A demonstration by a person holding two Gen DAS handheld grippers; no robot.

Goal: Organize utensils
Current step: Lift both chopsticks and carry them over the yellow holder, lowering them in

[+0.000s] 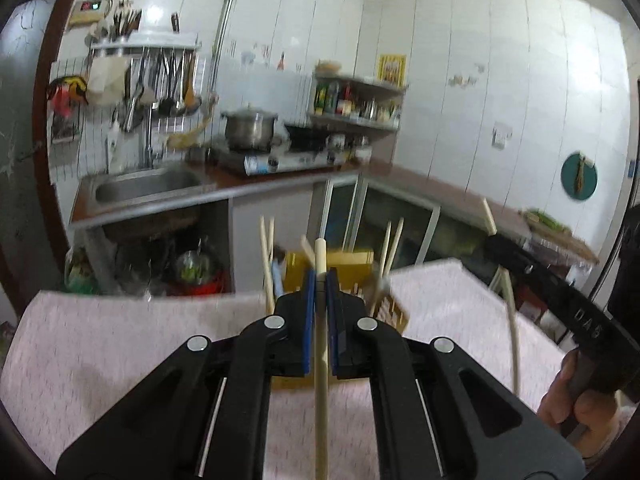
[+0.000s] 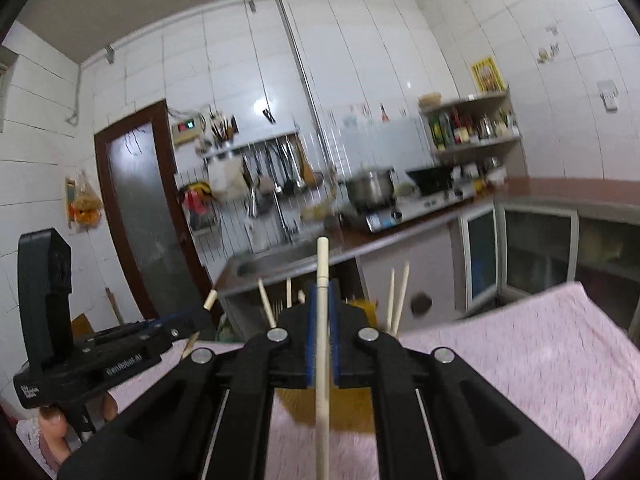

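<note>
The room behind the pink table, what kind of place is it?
Most likely a home kitchen. A steel sink is set in the counter, a lidded steel pot stands on a tabletop gas stove, and ladles and spatulas hang from a wall rack above the sink.

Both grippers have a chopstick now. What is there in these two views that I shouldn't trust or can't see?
- Yellow holder: left wrist view, mostly hidden behind the left gripper; its compartments cannot be seen.
- Held chopstick: right wrist view, lower end cut off by the bottom edge, clamped in the right gripper.
- Standing chopsticks: motion-blurred; count uncertain.
</note>
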